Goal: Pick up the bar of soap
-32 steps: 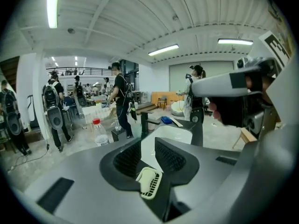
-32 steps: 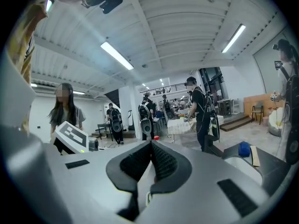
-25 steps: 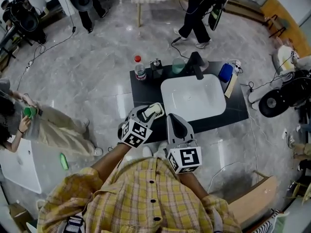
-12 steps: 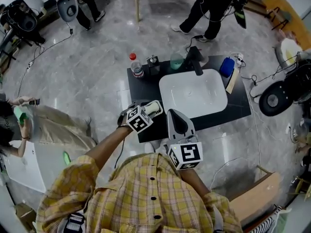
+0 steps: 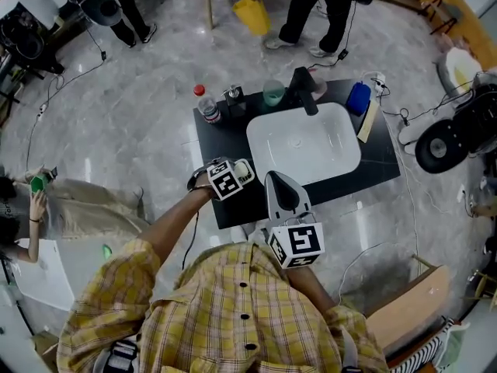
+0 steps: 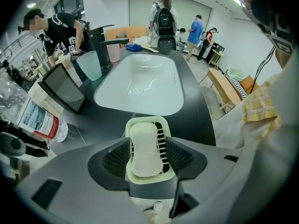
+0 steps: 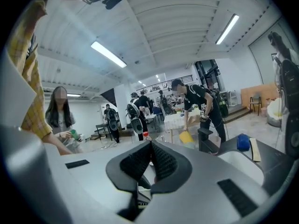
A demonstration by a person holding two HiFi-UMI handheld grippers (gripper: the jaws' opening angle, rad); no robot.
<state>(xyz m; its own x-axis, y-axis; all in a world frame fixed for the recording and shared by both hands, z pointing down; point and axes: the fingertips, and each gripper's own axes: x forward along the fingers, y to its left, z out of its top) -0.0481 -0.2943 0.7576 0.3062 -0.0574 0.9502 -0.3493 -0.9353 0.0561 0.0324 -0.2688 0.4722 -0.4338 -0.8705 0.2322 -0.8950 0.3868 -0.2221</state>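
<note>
A pale bar of soap (image 6: 145, 148) lies in a light green slotted soap dish (image 6: 163, 125) on the black counter (image 6: 196, 111), near its front left corner. My left gripper (image 6: 148, 146) hangs right over it, one pad on either side of the bar. Its jaws are opening and stand wide. A strip of dish slats shows between the soap and the right pad. In the head view the left gripper (image 5: 233, 174) sits over the dish (image 5: 245, 169). My right gripper (image 5: 279, 183) is shut and empty, held near the body with its jaws pointed out into the room.
A white sink (image 5: 304, 142) fills the counter's middle, with a black faucet (image 5: 303, 90) behind it. Along the back stand a water bottle (image 5: 206, 107), a small black box (image 6: 63, 87), a pale green cup (image 5: 272, 93) and a blue item (image 5: 358, 98). People move about beyond the counter.
The left gripper has reached forward from the body and settled over the soap dish. The right gripper has stayed put. The people behind the counter have shifted.
</note>
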